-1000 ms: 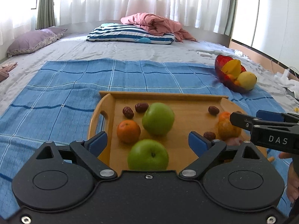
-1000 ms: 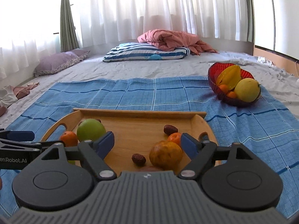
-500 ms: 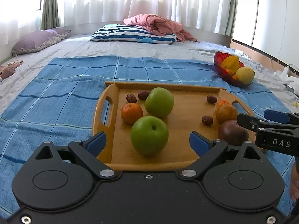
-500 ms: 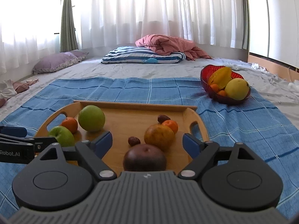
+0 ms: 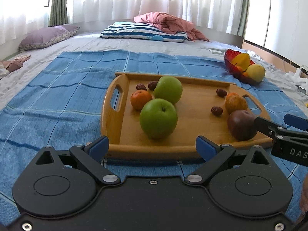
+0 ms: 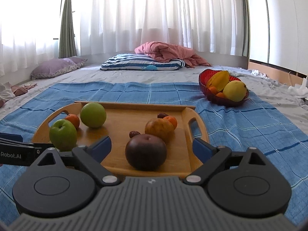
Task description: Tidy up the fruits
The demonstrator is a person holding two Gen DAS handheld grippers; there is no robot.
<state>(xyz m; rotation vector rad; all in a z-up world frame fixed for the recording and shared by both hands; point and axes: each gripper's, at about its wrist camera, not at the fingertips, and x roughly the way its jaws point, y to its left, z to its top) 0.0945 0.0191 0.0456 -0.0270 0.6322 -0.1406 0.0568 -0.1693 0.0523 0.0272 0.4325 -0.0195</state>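
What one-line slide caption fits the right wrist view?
Open right gripper faces a dark purple fruit on the wooden tray.

A bedroom in someone's home. Everything sits on a wide bed (image 6: 115,77) with a grey sheet, a blue checked blanket (image 6: 240,127) spread over it. Far ahead of the tongs lie a striped pillow (image 6: 142,63), a rumpled pink quilt (image 6: 167,52) and a purple pillow (image 6: 55,69). White sheer curtains (image 6: 154,15) cover the windows behind.
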